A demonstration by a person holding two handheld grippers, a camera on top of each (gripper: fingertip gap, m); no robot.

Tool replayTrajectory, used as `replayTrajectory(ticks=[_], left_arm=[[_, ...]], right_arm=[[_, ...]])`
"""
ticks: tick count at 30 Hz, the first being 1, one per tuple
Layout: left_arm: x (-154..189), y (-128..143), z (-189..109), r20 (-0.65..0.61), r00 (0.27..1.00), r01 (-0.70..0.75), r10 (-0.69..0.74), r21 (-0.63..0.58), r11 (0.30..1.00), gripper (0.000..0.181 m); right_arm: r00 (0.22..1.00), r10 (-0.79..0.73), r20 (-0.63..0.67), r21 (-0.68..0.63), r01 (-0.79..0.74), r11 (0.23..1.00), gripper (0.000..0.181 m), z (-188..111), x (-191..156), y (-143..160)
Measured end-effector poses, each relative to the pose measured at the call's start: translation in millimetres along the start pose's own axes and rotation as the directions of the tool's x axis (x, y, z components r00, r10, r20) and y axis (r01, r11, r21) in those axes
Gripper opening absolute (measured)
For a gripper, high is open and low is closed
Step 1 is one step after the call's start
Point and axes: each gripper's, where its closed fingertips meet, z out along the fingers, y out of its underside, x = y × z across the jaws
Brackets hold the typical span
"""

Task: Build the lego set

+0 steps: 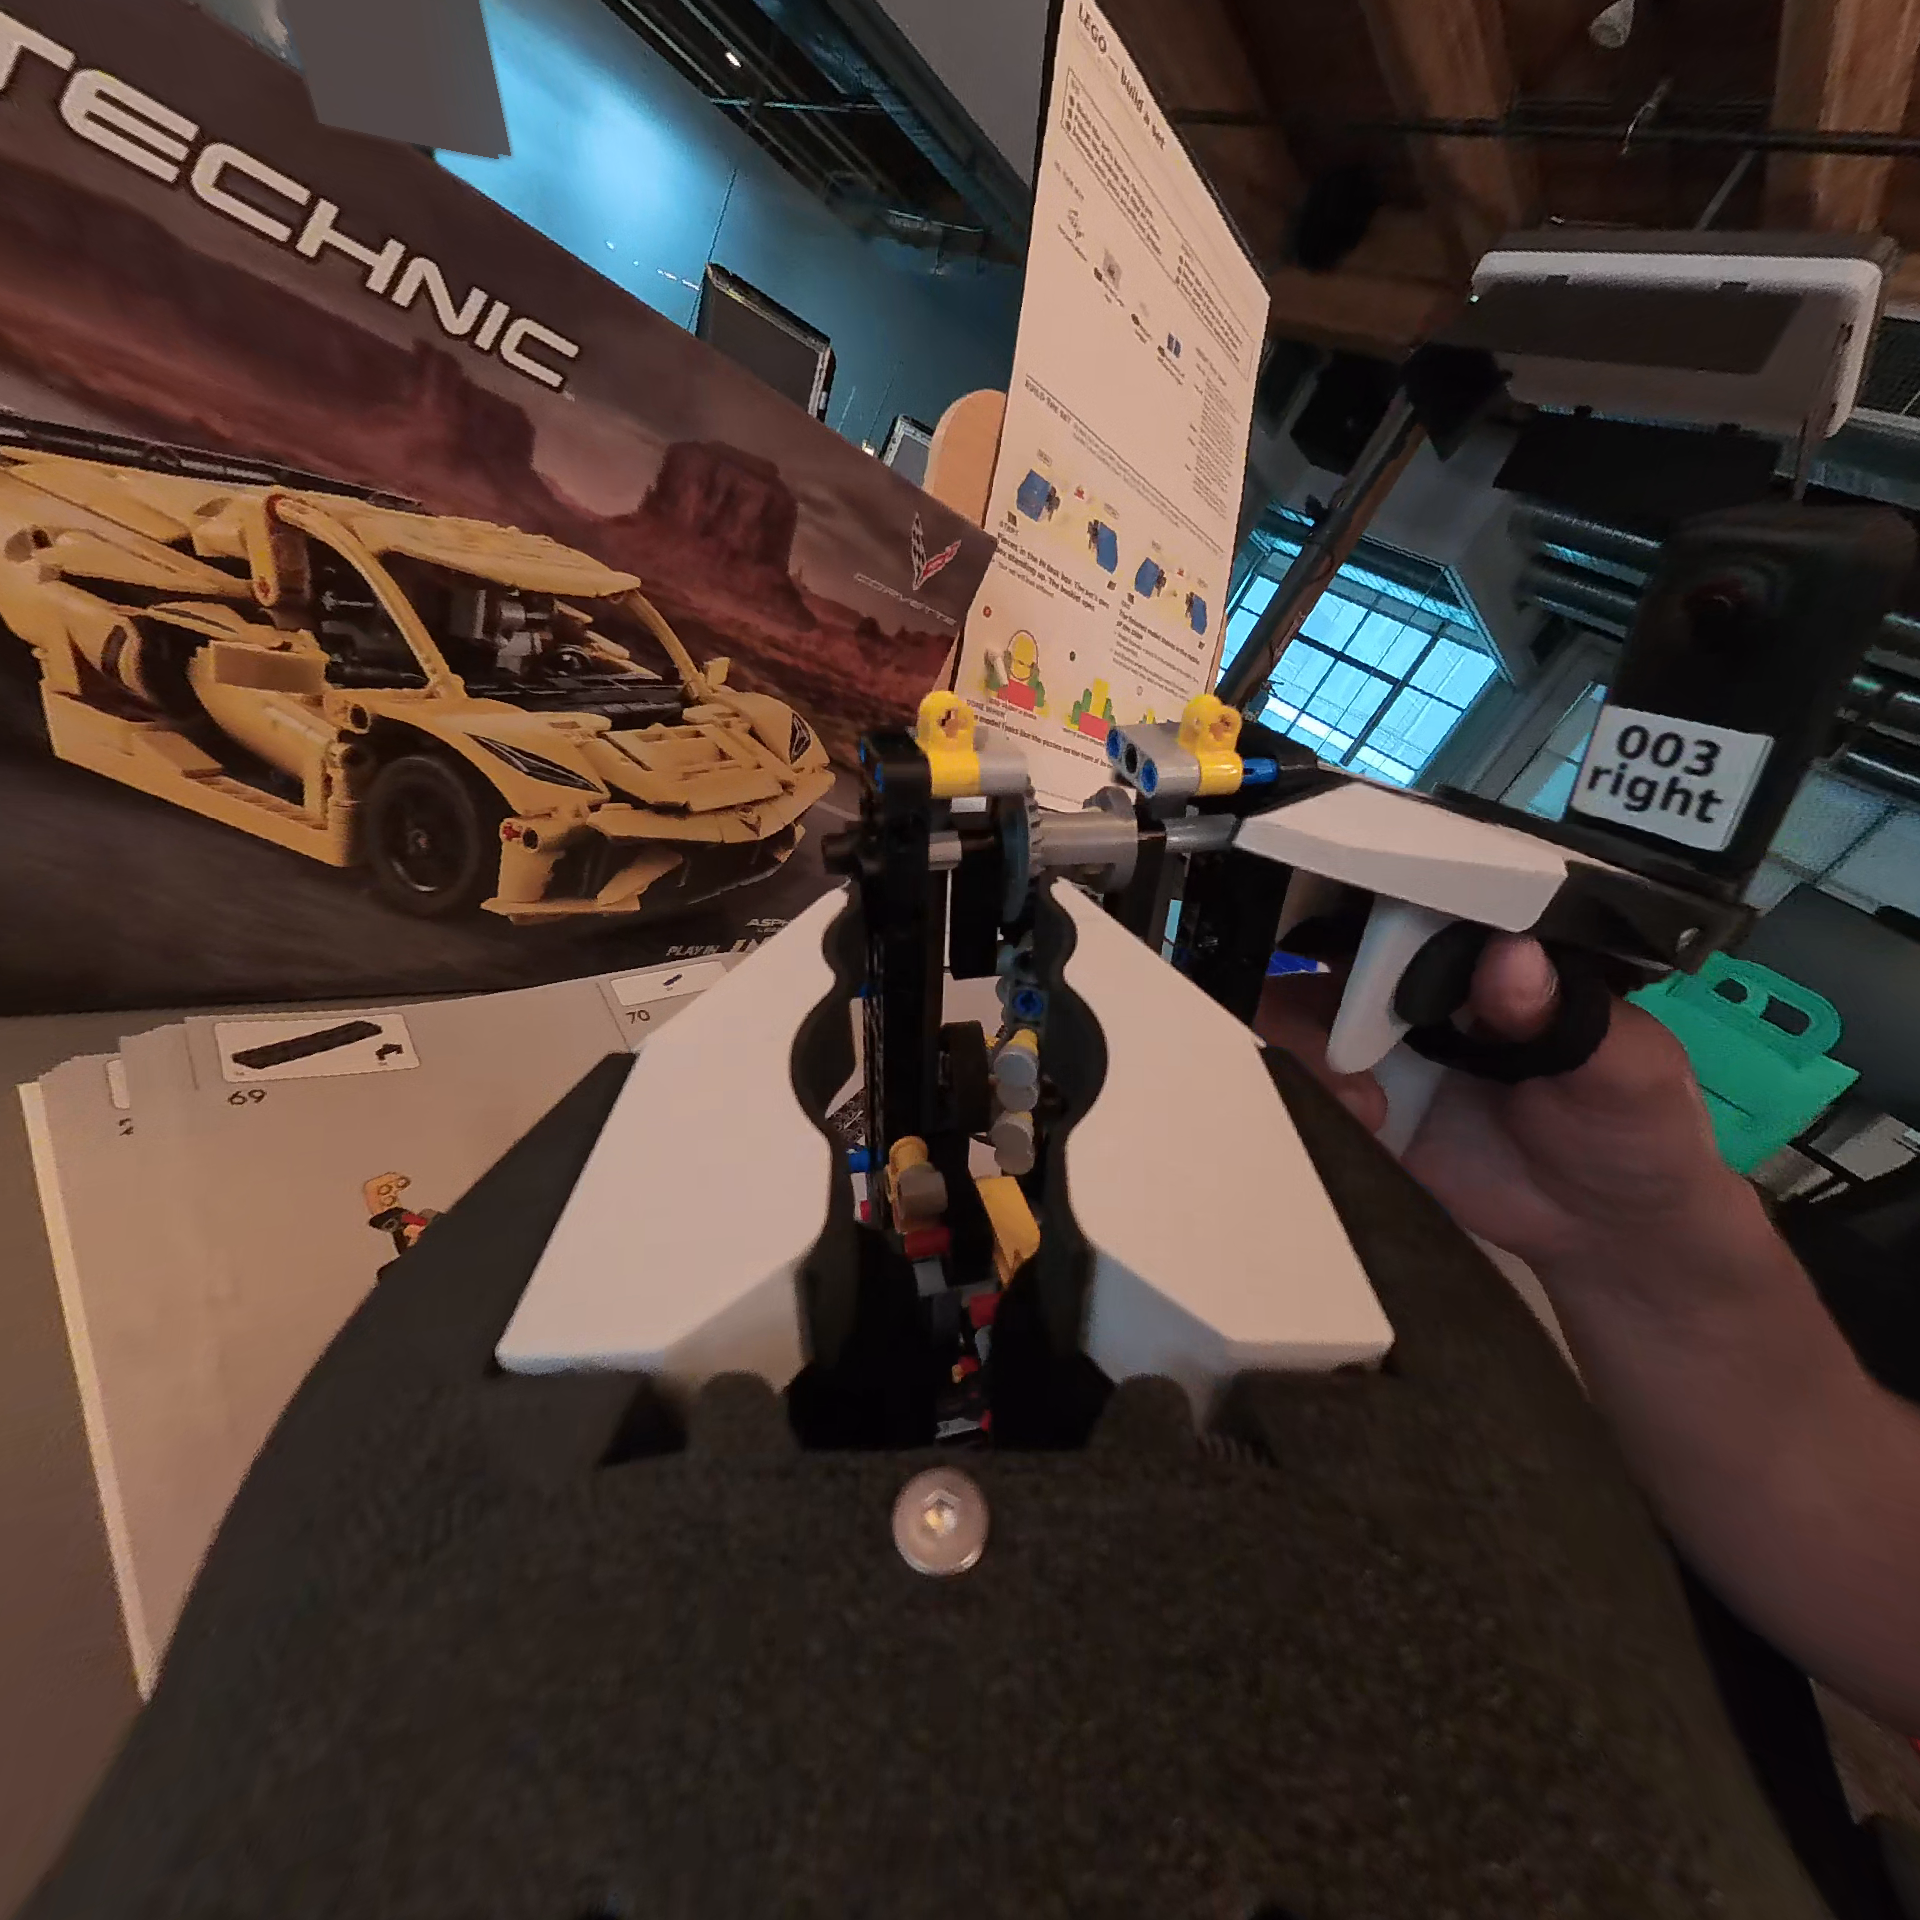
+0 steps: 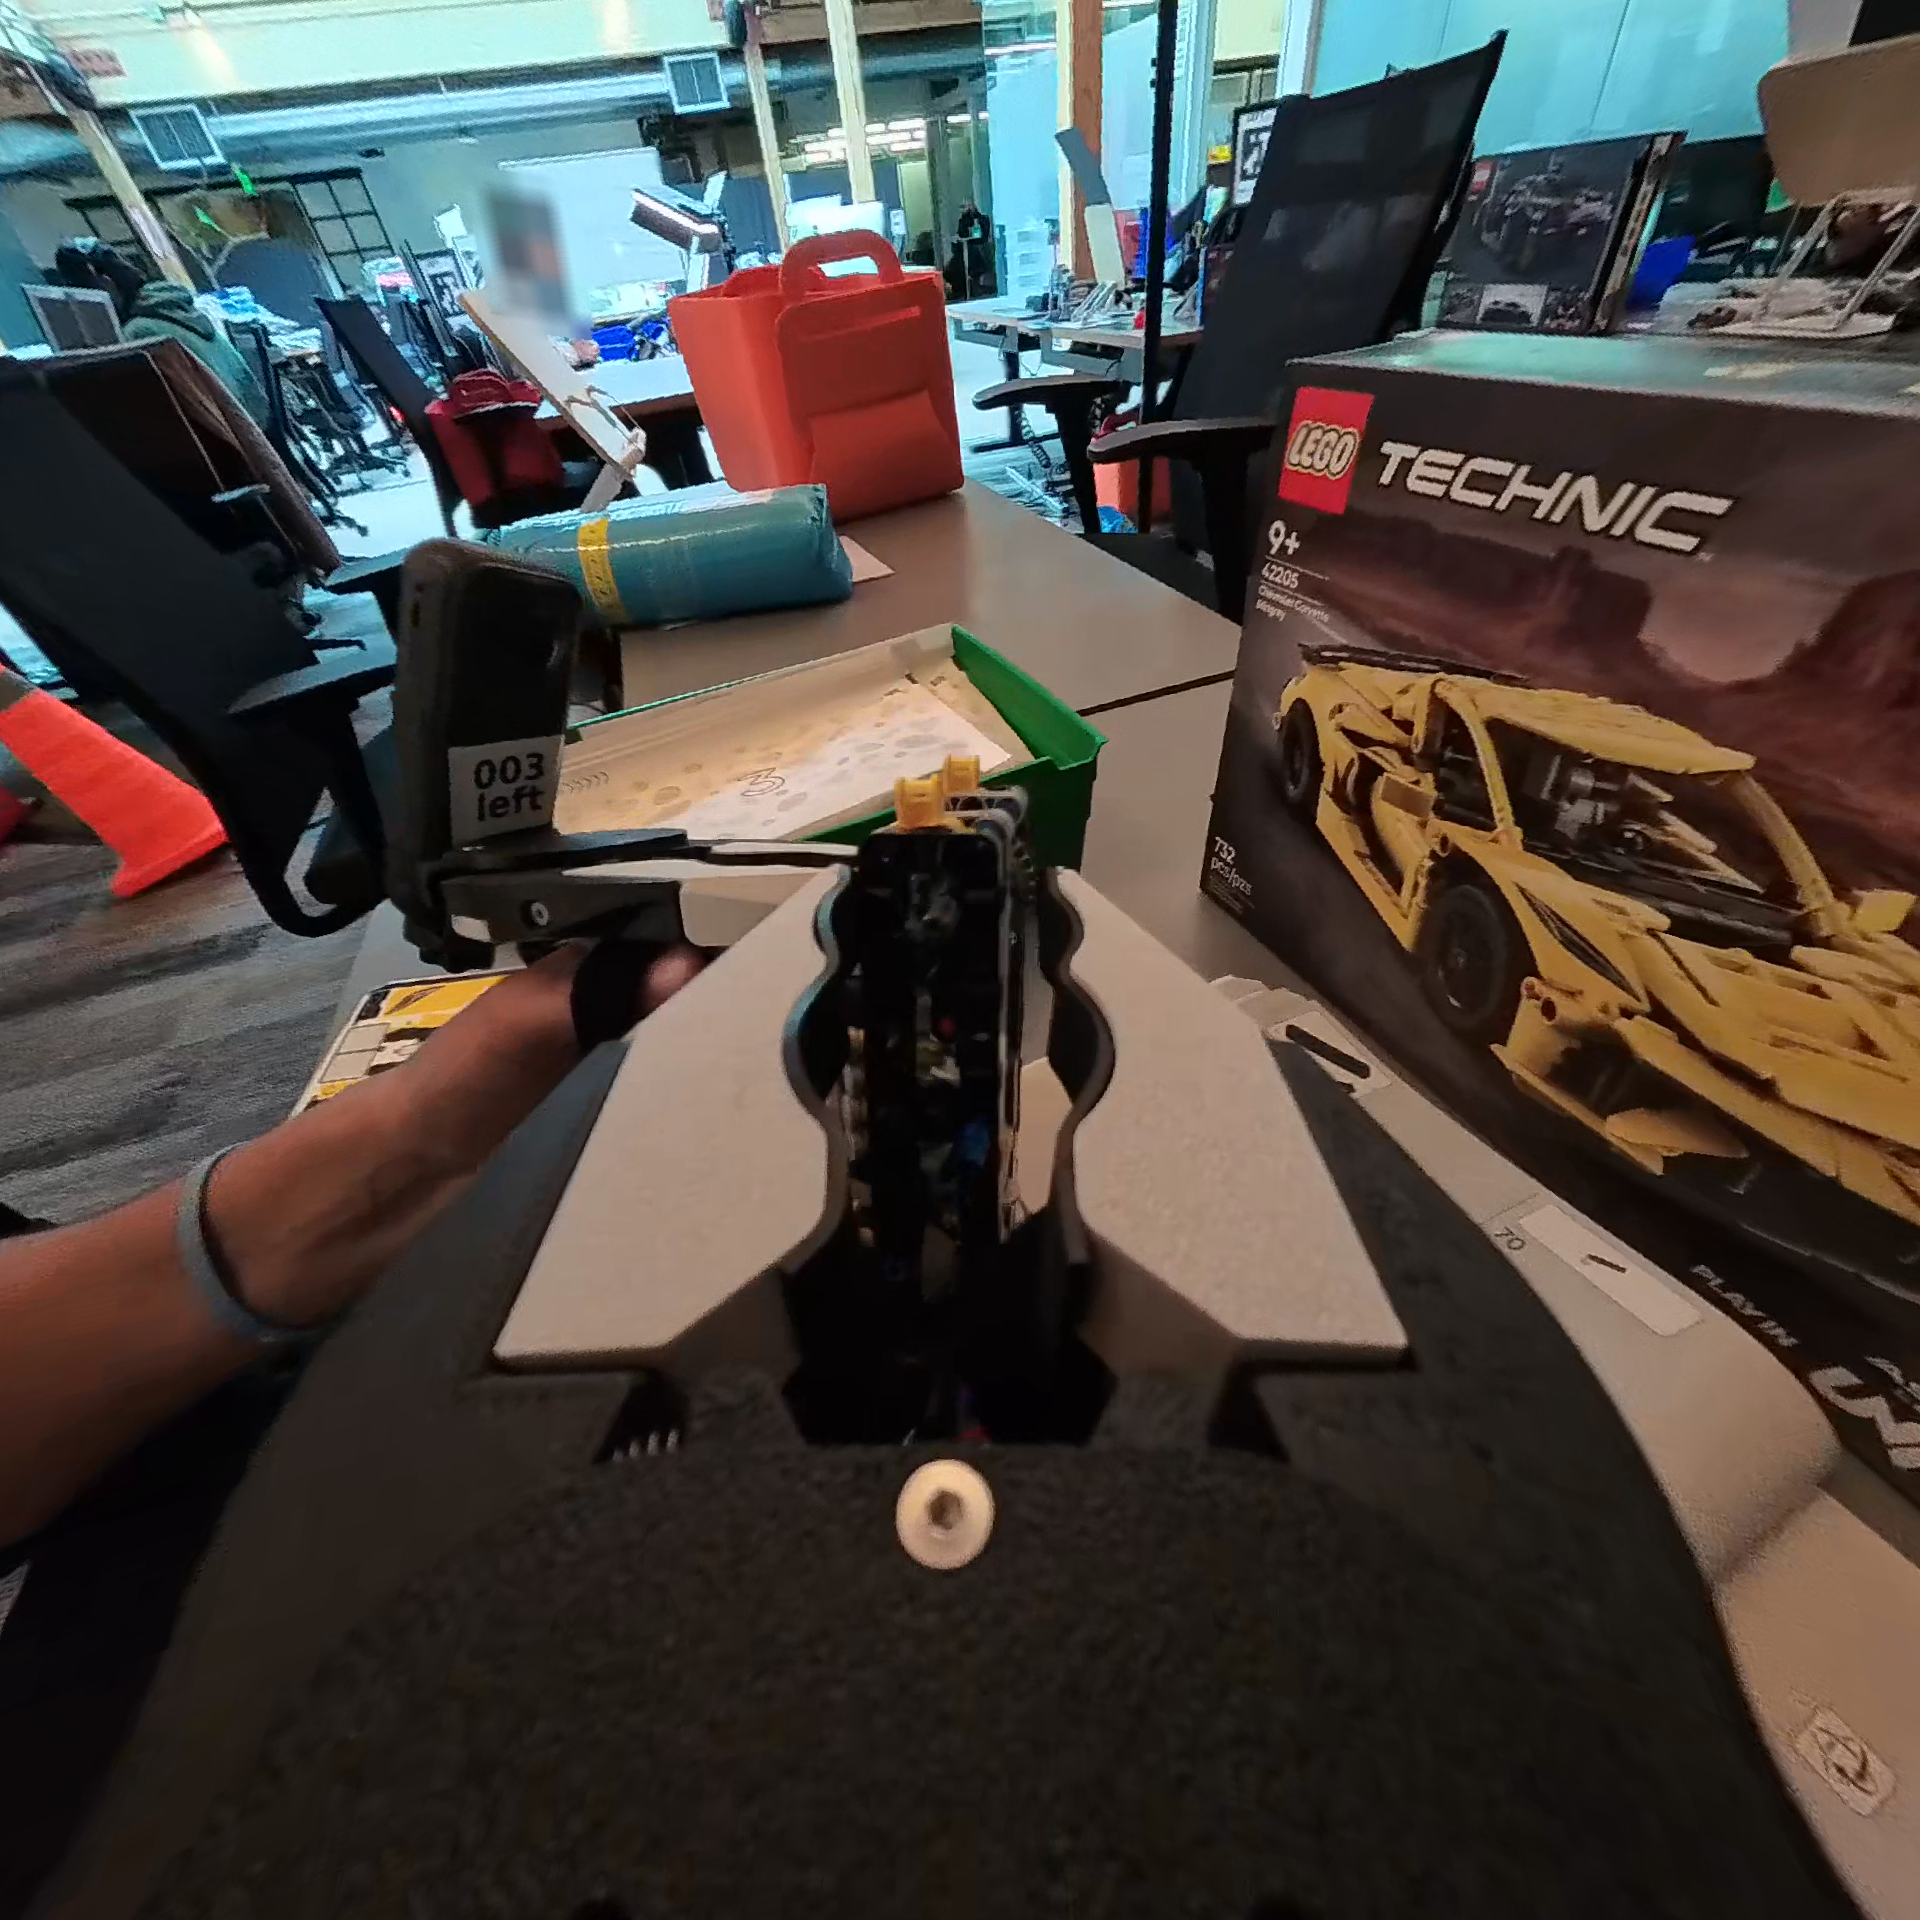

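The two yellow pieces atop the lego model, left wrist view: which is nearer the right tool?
The right-hand yellow piece, beside the grey block with blue holes; the right tool reaches in just under it. The other yellow piece stands farther left.

Open workshop: grey tables, black chairs, paned windows.

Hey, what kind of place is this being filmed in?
Probably a shared open-plan office or lab workspace: rows of grey desks with black mesh office chairs, exposed ceiling ducts, and an orange plastic tote on the near desk.
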Motion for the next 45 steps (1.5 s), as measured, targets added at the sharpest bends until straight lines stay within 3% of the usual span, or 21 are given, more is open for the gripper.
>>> replayTrajectory(ticks=[3,6,10,13,18,24,29,35,40,45], left_arm=[[0.1,0.0,0.1,-0.013,1.0,-0.003,0.003,0.001,1.0,0.031],[4.2,0.1,0.3,-0.081,0.997,-0.009,0.009,-0.004,1.0,0.031],[27.6,5.4,4.4,-0.276,0.96,-0.07,0.051,-0.058,0.996,0.032],[40.2,9.9,10.1,-0.364,0.928,-0.128,0.079,-0.112,0.985,0.032],[51.9,15.0,18.7,-0.406,0.907,-0.184,0.109,-0.149,0.972,0.031],[49.9,14.0,17.5,-0.403,0.91,-0.16,0.093,-0.135,0.978,0.031],[48.6,13.5,17.1,-0.402,0.911,-0.153,0.088,-0.133,0.979,0.031],[49.5,14.7,18.6,-0.378,0.92,-0.173,0.105,-0.15,0.973,0.031],[51.0,16.0,22.0,-0.349,0.927,-0.205,0.136,-0.17,0.964,0.031],[55.3,17.2,22.6,-0.36,0.921,-0.219,0.147,-0.168,0.961,0.031]], right_arm=[[0.997,0.014,0.076,0.035,-0.017,0.999,0.044,-5.3,-4.8,-3.3],[0.958,0.069,0.278,0.075,-0.094,0.993,0.054,-26.2,-14.5,-13.0],[0.814,0.028,0.581,0.055,-0.074,0.996,0.06,-55.4,-18.4,-11.4],[0.724,0.012,0.69,-0.025,0.007,1.0,0.06,-56.6,-25.0,3.6],[0.717,-0.021,0.697,0.01,0.02,1.0,0.047,-53.4,-25.4,2.5],[0.762,-0.051,0.646,0.117,-0.032,0.993,0.046,-69.1,-8.0,1.9],[0.704,0.038,0.709,0.044,-0.098,0.994,0.032,-81.3,-17.1,13.4],[0.701,0.027,0.712,0.017,-0.055,0.998,0.016,-75.9,-25.4,10.2],[0.741,-0.037,0.671,0.093,-0.035,0.995,0.016,-77.1,-29.6,2.4],[0.746,0.02,0.666,0.039,-0.062,0.997,0.016,-79.7,-28.1,5.0]])
